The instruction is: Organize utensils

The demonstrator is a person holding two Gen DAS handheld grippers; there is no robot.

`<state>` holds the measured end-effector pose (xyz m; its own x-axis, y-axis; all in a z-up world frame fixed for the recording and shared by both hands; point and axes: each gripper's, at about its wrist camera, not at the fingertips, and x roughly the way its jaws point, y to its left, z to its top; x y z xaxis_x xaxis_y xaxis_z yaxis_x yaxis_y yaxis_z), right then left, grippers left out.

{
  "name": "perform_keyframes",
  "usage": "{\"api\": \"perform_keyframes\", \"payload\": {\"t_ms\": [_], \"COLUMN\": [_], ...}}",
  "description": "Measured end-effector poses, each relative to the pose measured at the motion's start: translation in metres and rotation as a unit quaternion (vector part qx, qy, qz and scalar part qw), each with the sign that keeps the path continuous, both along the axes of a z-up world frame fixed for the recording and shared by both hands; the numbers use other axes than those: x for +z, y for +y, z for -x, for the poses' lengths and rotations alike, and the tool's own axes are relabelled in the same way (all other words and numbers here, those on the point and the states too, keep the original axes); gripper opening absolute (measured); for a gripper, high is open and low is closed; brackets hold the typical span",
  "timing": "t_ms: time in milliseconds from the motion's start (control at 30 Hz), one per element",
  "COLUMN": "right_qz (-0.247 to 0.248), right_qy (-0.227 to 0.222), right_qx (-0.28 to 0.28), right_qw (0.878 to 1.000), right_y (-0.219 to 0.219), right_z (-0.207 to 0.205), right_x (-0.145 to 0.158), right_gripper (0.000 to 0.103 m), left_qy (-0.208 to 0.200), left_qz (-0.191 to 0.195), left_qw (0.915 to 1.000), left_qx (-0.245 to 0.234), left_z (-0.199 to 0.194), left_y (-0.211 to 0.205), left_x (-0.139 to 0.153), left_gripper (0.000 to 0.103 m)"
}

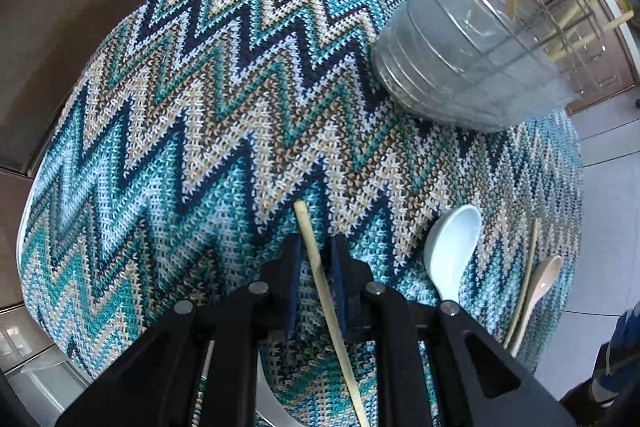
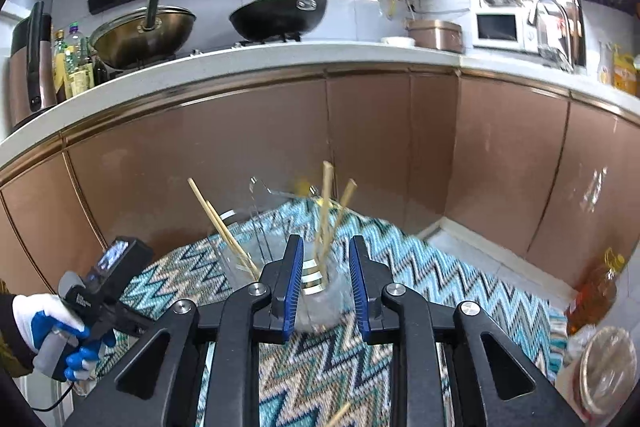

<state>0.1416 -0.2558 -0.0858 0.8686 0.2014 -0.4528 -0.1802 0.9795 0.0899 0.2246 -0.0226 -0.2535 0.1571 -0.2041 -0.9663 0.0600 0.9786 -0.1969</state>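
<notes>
Zigzag cloth [image 1: 192,115] covers the round table, with kitchen cabinets behind. At left, the left gripper [image 1: 316,247] points down with a chopstick [image 1: 320,267] lying between its narrow jaws; whether the pads press on it cannot be told. Rightward lie a white spoon [image 1: 452,247], another chopstick and a beige spoon [image 1: 540,283] near the table edge. Further right, the right gripper [image 2: 322,259] stands spread and empty before the clear holder [image 1: 472,59] containing chopsticks. Risk: a thin chopstick may pivot or slip during lifting; a careless sweep could push spoons off. Open cloth remains at left.
</notes>
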Motion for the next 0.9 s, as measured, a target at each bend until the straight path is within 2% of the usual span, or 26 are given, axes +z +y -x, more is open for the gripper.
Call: {"api": "perform_keyframes", "payload": {"t_ms": [67,267,400,633,800,900], "right_qz": [-0.005,-0.013,-0.02,-0.024,-0.027,-0.03], "right_qy": [0.01,0.04,0.05,0.052,0.053,0.05], "right_qx": [-0.008,-0.04,-0.059,-0.081,-0.087,-0.091], "right_qw": [1.0,0.998,0.997,0.995,0.994,0.994], "right_y": [-0.008,-0.033,-0.047,-0.057,-0.057,-0.058], "right_z": [0.006,0.023,0.036,0.062,0.078,0.089], "right_x": [-0.008,-0.027,-0.032,-0.033,-0.031,-0.029], "right_gripper": [0.024,0.024,0.024,0.024,0.024,0.024], "left_qy": [-0.005,-0.015,-0.039,-0.097,-0.137,-0.159], "left_qz": [-0.006,0.009,0.022,0.047,0.069,0.08], "left_qw": [1.0,0.9994,0.9984,0.9933,0.9871,0.9827], "left_qx": [0.004,0.029,0.033,0.04,0.045,0.052], "left_z": [0.001,0.009,0.018,0.037,0.051,0.055], "left_y": [-0.005,-0.001,0.004,0.02,0.046,0.047], "left_x": [0.0,0.001,0.009,0.041,0.067,0.078], "left_gripper": [0.011,0.006,0.005,0.005,0.005,0.005]}}
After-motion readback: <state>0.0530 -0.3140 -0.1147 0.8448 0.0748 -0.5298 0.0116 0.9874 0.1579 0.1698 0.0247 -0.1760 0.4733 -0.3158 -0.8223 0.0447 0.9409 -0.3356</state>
